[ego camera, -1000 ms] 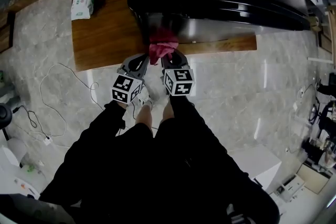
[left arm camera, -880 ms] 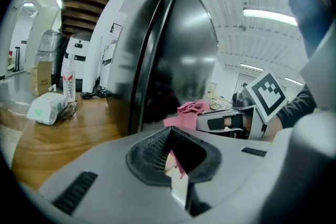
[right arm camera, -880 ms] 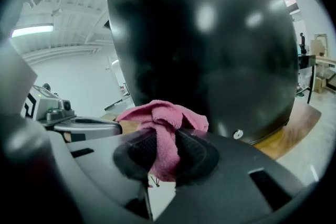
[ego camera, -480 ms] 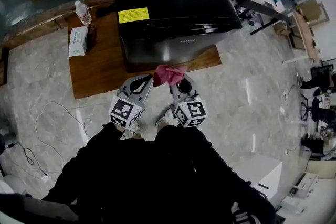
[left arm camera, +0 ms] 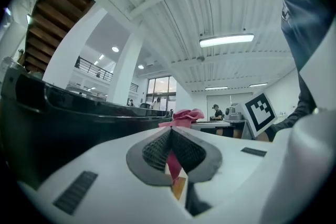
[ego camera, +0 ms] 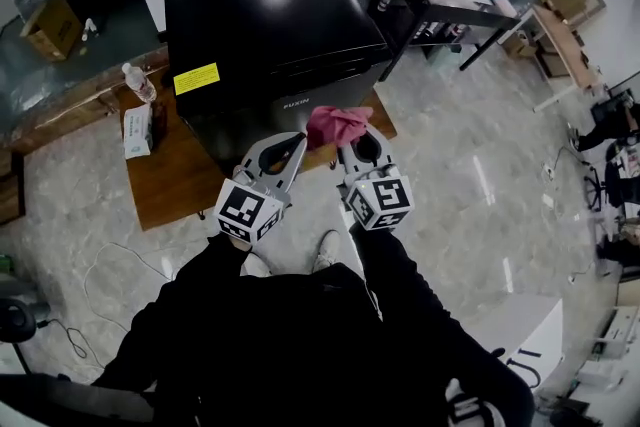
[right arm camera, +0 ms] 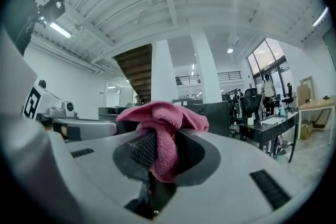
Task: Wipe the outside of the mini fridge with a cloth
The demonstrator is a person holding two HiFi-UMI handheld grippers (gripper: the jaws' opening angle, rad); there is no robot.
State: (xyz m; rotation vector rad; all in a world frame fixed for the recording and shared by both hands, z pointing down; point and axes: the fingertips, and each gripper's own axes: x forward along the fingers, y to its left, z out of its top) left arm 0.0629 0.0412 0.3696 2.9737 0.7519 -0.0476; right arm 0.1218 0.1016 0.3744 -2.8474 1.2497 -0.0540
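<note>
The black mini fridge point(ego camera: 270, 15) stands on a low wooden platform point(ego camera: 180, 180), seen from above in the head view. A pink cloth point(ego camera: 337, 125) is bunched in front of the fridge's upper front edge. My right gripper point(ego camera: 352, 141) is shut on it, and the cloth point(right arm camera: 160, 118) spills over its jaws in the right gripper view. My left gripper point(ego camera: 298, 143) sits just left of the cloth with its jaws closed. In the left gripper view a pink strip of cloth point(left arm camera: 172, 164) lies pinched between them, with the fridge point(left arm camera: 52, 123) dark at the left.
A water bottle point(ego camera: 137, 82) and a tissue pack point(ego camera: 137, 130) lie on the platform left of the fridge. Cables point(ego camera: 110, 285) trail over the marble floor at the left. Desks point(ego camera: 470, 0) stand at the right, a cardboard box point(ego camera: 50, 25) at the far left.
Both grippers have risen with the cloth from the foot of the fridge's front to near its top edge. The head view has pulled back and now takes in the whole fridge.
</note>
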